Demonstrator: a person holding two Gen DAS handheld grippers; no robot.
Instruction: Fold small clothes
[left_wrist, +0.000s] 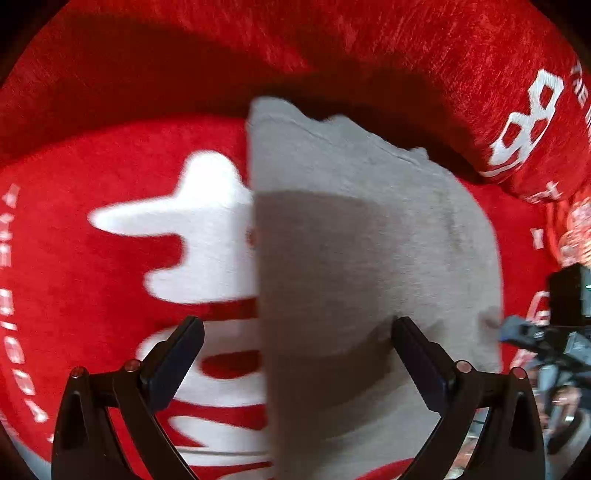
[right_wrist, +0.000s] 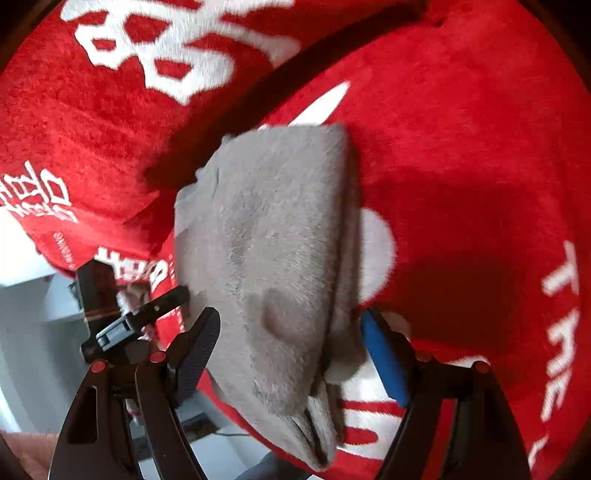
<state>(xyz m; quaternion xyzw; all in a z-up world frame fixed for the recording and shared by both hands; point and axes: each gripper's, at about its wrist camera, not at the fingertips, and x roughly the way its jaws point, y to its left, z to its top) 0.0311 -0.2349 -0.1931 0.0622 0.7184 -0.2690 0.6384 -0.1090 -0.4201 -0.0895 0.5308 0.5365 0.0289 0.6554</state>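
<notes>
A folded grey garment (left_wrist: 369, 240) is laid on the red plush blanket (left_wrist: 92, 258), its long axis running away from both grippers. The left gripper (left_wrist: 297, 354) and right gripper (right_wrist: 290, 345) are spread apart above its near end, nothing clamped.

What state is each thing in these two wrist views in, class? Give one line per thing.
Grey garment: folded into layers, lying flat on the red cover, gripped by neither gripper.
Red cover: spread out under the garment.
Left gripper: open, holding nothing.
Right gripper: open, over the garment, pads not pressing.
</notes>
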